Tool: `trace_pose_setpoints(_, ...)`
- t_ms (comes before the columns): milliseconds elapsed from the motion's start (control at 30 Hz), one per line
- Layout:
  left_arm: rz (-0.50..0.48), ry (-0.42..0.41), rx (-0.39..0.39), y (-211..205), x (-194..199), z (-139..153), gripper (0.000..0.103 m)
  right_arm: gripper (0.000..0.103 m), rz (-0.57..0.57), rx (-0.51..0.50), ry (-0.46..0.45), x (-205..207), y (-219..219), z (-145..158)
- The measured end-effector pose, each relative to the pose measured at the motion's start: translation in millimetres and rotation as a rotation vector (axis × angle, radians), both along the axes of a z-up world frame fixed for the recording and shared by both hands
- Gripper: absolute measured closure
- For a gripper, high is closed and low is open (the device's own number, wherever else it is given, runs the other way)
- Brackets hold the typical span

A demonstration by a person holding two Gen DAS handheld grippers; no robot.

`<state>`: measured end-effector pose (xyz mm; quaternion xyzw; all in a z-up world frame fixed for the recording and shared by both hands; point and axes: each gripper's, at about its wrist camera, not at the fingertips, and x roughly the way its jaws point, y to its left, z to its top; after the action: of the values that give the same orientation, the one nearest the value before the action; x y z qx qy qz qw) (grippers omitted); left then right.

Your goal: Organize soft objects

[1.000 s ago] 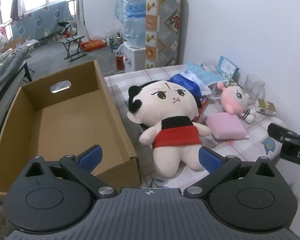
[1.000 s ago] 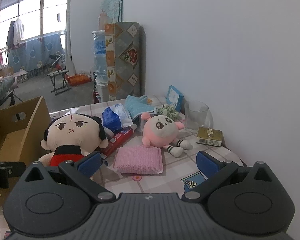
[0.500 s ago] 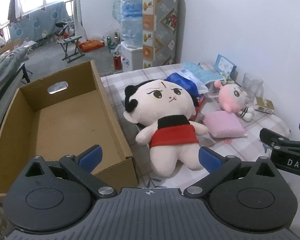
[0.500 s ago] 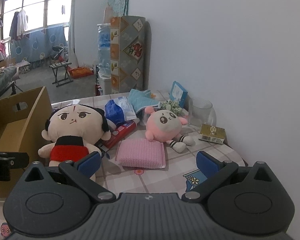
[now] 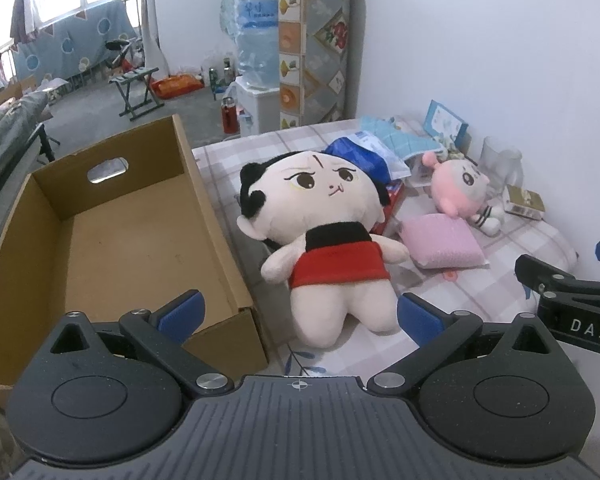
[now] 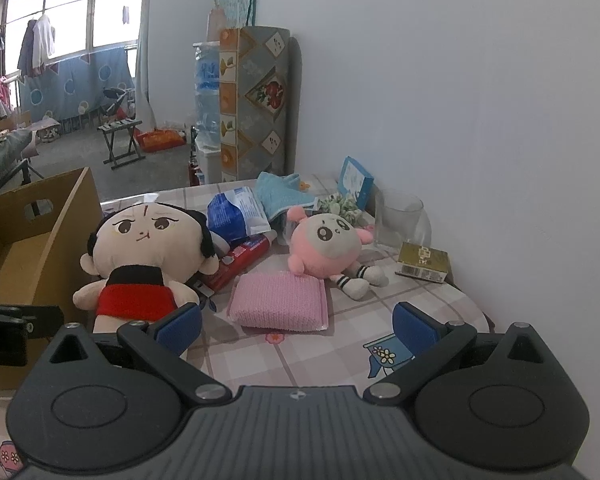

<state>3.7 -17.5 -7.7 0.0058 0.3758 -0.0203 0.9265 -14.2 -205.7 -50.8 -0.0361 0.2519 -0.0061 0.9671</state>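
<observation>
A big cream doll (image 5: pixel 324 232) (image 6: pixel 144 256) with black hair and a red skirt lies face up on the checked tablecloth. Right of it lie a pink knitted cushion (image 5: pixel 440 242) (image 6: pixel 280 300) and a small pink plush (image 5: pixel 458 192) (image 6: pixel 326 242). An empty cardboard box (image 5: pixel 116 240) (image 6: pixel 28 232) stands left of the doll. My left gripper (image 5: pixel 298 314) hangs open just short of the doll's legs, holding nothing. My right gripper (image 6: pixel 296 324) is open too, in front of the cushion, with nothing between its blue pads.
Behind the toys lie a blue-white packet (image 6: pixel 236 216), a red tube (image 6: pixel 240 258), a light blue cloth (image 6: pixel 284 196), a glass (image 6: pixel 400 220) and a small gold box (image 6: pixel 422 266). The white wall runs along the right. The table's rounded edge (image 5: pixel 556 248) is near the right gripper.
Both views have shifted slightly, so the toys and box sit a little lower and nearer in the frames. Nothing on the table has moved and both grippers stay open.
</observation>
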Motion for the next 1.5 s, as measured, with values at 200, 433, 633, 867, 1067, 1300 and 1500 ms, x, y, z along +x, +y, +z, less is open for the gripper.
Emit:
trace_pose_setpoints(200, 0.002, 0.007, -0.003, -1, 0, -2, 0.000, 0.032, -0.001, -0.002, 0.005, -1, 0, -1)
trace_pose_setpoints(433, 0.005, 0.014, -0.003, -1, 0, -3, 0.000, 0.032, -0.002, 0.000, 0.012, 0, -1, -3)
trace_pose_setpoints(633, 0.010, 0.020, -0.001, -1, 1, -4, 0.000, 0.032, 0.002, -0.001, 0.017, 3, 0, -4)
trace_pose_setpoints(867, 0.009, 0.026, 0.023, -10, 6, -5, 0.000, 0.032, 0.000, 0.011, 0.021, 4, -2, -6)
trace_pose_setpoints(1067, -0.009, 0.011, 0.051, -27, 13, -5, 0.000, 0.032, -0.009, 0.056, 0.034, 12, -18, -13)
trace_pose_setpoints(1300, -0.132, -0.061, 0.032, -59, 25, -8, 0.000, 0.032, 0.014, 0.097, 0.006, 26, -50, -31)
trace_pose_setpoints(1500, -0.256, -0.073, 0.005, -89, 38, -23, 0.007, 0.032, 0.070, 0.176, -0.105, 34, -90, -47)
